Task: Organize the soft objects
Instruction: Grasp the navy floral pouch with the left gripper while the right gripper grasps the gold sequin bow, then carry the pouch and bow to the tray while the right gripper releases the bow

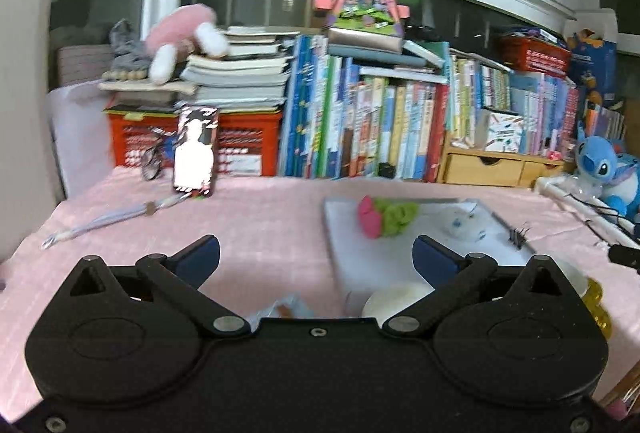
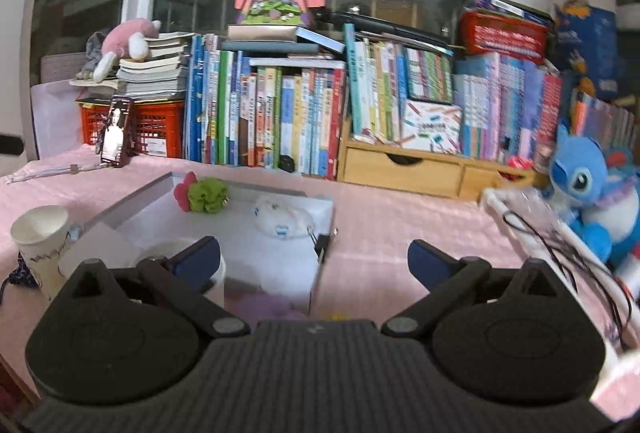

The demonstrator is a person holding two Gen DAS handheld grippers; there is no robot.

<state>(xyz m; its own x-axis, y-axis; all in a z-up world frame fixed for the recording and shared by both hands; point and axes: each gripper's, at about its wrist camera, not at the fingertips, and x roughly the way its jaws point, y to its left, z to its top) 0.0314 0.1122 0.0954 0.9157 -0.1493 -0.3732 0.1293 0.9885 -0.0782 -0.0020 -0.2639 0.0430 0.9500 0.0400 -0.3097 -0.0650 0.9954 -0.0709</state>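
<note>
The left gripper (image 1: pixel 316 260) hovers with jaws spread wide, empty — as does the right gripper (image 2: pixel 314 260). Ahead of the left one, the pink-and-green scrunchie (image 1: pixel 385 216) lies inside the white box (image 1: pixel 344 233) on the counter (image 1: pixel 260 217).

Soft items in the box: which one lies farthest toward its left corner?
The pink scrunchie; the green scrunchie touches its right side, and the white scrunchie lies farther right.
</note>
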